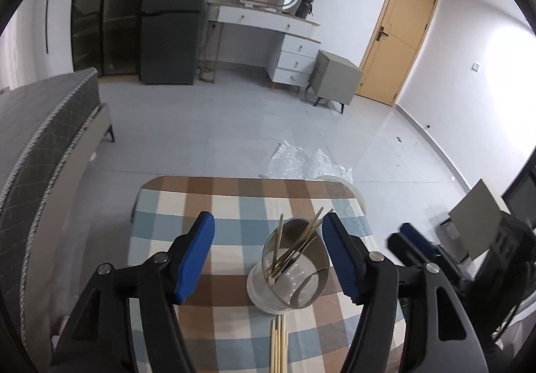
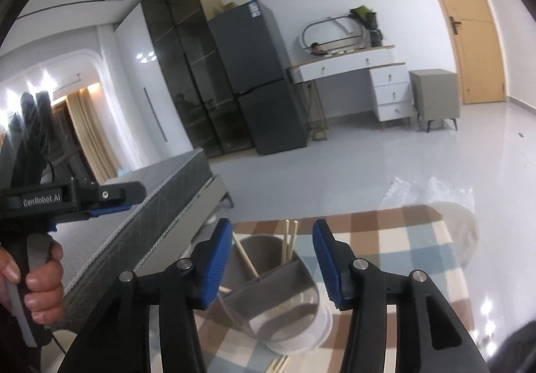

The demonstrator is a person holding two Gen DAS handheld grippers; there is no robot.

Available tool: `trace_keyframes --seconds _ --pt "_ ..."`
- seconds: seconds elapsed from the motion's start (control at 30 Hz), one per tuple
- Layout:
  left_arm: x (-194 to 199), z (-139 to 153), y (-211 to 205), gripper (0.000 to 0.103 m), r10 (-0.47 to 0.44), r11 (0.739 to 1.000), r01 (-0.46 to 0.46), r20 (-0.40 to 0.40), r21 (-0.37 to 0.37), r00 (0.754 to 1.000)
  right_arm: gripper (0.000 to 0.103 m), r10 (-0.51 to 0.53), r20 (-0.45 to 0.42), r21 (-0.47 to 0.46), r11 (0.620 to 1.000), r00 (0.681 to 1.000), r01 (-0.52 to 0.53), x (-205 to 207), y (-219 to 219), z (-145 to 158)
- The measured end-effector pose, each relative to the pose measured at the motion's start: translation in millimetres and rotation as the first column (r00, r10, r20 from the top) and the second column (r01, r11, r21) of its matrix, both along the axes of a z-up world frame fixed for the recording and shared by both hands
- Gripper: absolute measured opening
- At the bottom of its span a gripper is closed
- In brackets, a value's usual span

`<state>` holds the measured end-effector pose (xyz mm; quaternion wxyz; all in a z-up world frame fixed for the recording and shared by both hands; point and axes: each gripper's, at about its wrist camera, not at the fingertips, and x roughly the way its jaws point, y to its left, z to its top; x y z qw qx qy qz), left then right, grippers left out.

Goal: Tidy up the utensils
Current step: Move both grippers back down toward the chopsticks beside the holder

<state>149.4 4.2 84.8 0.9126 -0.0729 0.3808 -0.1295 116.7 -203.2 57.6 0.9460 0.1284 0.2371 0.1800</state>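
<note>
A clear utensil holder (image 1: 288,272) with a grey divider stands on the checked table (image 1: 214,205). Several wooden chopsticks (image 1: 298,242) lean inside it. More chopsticks (image 1: 278,346) lie flat on the cloth in front of it. My left gripper (image 1: 268,249) is open and empty, its blue pads either side of the holder. My right gripper (image 2: 272,259) is open and empty, above the same holder (image 2: 278,299), which has chopsticks (image 2: 288,239) sticking up. The right gripper also shows at the left wrist view's right edge (image 1: 412,242). The left gripper shows in the right wrist view, held by a hand (image 2: 110,198).
A grey bed (image 1: 37,145) lies left of the table. Crumpled clear plastic (image 1: 301,165) lies on the floor beyond the table. A dark fridge (image 1: 177,11), a white dresser (image 1: 288,44), a grey nightstand (image 1: 335,78) and a wooden door (image 1: 398,34) stand at the far wall.
</note>
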Motion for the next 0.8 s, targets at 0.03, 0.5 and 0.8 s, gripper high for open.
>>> trace_keyframes --seconds 0.03,0.5,0.8 --pt "-8.6 3.4 -1.1 0.064 0.006 1.000 -0.006 0.017 0.012 1.000 0.055 -0.005 0.005 0.002 1.000 1.000 0.005 -4.4 -0.7 2.6" --pt "-68.6 4.2 -2.1 0.085 0.094 0.988 -0.112 0.155 0.107 0.983 0.097 -0.069 0.058 -0.001 0.998 0.996 0.069 -78.0 -3.2 22.9" --pt "-90.5 -17.3 1.5 0.086 0.105 0.985 -0.123 0.146 0.123 0.984 0.103 -0.079 0.032 -0.020 0.997 0.996 0.080 -107.8 4.6 1.8"
